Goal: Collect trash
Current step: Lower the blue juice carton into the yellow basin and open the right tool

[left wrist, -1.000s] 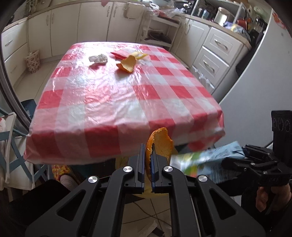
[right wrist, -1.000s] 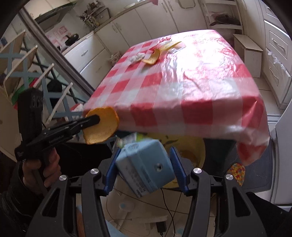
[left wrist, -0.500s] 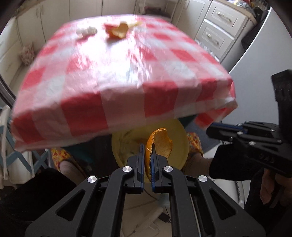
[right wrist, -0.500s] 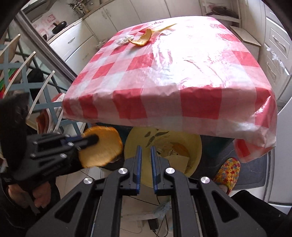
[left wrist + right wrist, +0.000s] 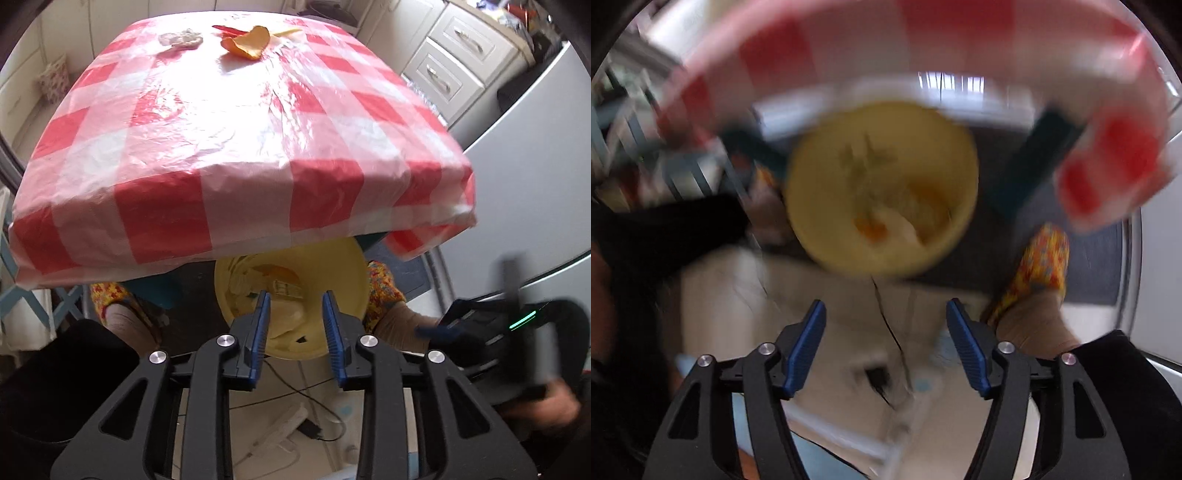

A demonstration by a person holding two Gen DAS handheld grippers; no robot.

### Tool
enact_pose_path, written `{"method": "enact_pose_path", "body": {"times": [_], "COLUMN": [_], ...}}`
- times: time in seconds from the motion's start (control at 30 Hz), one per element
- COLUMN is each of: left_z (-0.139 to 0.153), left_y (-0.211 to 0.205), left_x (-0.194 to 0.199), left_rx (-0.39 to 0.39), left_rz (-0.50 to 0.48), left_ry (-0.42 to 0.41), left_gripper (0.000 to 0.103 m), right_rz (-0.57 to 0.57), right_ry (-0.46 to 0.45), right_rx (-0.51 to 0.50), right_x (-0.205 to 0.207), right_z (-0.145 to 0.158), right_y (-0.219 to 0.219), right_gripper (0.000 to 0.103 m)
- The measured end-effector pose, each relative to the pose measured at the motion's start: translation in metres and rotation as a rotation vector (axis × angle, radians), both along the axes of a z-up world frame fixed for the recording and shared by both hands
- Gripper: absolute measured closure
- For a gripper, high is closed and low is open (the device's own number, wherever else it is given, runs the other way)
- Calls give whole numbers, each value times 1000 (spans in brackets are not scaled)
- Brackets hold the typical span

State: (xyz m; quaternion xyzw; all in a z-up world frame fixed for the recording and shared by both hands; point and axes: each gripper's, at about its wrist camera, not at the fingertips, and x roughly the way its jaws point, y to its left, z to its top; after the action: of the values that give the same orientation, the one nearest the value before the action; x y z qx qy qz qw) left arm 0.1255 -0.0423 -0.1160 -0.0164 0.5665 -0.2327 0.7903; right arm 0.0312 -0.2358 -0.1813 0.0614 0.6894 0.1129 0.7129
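A yellow bucket (image 5: 343,273) with trash inside stands on the floor under the near edge of the table; the blurred right wrist view shows the bucket (image 5: 809,166) from above with orange peel in it. My left gripper (image 5: 295,325) hangs over the bucket, its jaws opening with nothing between them. My right gripper (image 5: 886,350) points down at the floor short of the bucket, jaws opening and empty; it shows blurred as the right gripper (image 5: 443,330) at the lower right. On the far end of the red-checked tablecloth (image 5: 236,122) lie an orange peel (image 5: 247,44), a crumpled white paper (image 5: 181,37) and a red scrap (image 5: 226,29).
A person's feet in patterned slippers (image 5: 382,291) stand either side of the bucket. Cables and a power strip (image 5: 284,428) lie on the floor below. White cabinets with drawers (image 5: 450,55) and a grey fridge (image 5: 528,192) are to the right, a blue rack (image 5: 11,266) to the left.
The left gripper let go of the orange peel over the bucket and its jaws parted. The right gripper dropped the blue carton, shut, then swung down towards the floor and spread wide.
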Motion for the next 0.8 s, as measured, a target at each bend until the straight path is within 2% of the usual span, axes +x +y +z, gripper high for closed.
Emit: {"method": "enact_pose_path", "body": {"times": [0.07, 0.1, 0.2, 0.23, 0.33, 0.43, 0.53, 0.73, 0.8], "left_z": [6, 8, 13, 13, 16, 15, 9, 0, -3], "left_y": [5, 7, 16, 18, 19, 20, 25, 24, 22], "left_x": [3, 5, 11, 12, 13, 14, 18, 23, 24], "left_rx": [-32, -46, -93, -104, -126, -125, -126, -123, -113], "left_rz": [15, 23, 47, 53, 54, 51, 68, 71, 66], "left_ry": [6, 10, 26, 31, 39, 43, 65, 93, 97], "left_gripper": [72, 72, 69, 69, 69, 68, 68, 68, 68], "right_rz": [27, 18, -95, -115, -158, -210, -243, -240, -236], "right_ry": [118, 196, 394, 424, 469, 472, 483, 496, 496], "right_rx": [-55, -82, -58, -55, -62, -69, -52, -53, -43], "right_x": [-12, -19, -35, -37, -36, -29, -28, -32, -28], "right_z": [-48, -82, -157, -173, -212, -243, -266, -301, -306], "right_y": [3, 1, -14, -16, -19, -23, -20, -16, -12], "right_gripper": [34, 34, 34, 34, 32, 28, 28, 28, 34]}}
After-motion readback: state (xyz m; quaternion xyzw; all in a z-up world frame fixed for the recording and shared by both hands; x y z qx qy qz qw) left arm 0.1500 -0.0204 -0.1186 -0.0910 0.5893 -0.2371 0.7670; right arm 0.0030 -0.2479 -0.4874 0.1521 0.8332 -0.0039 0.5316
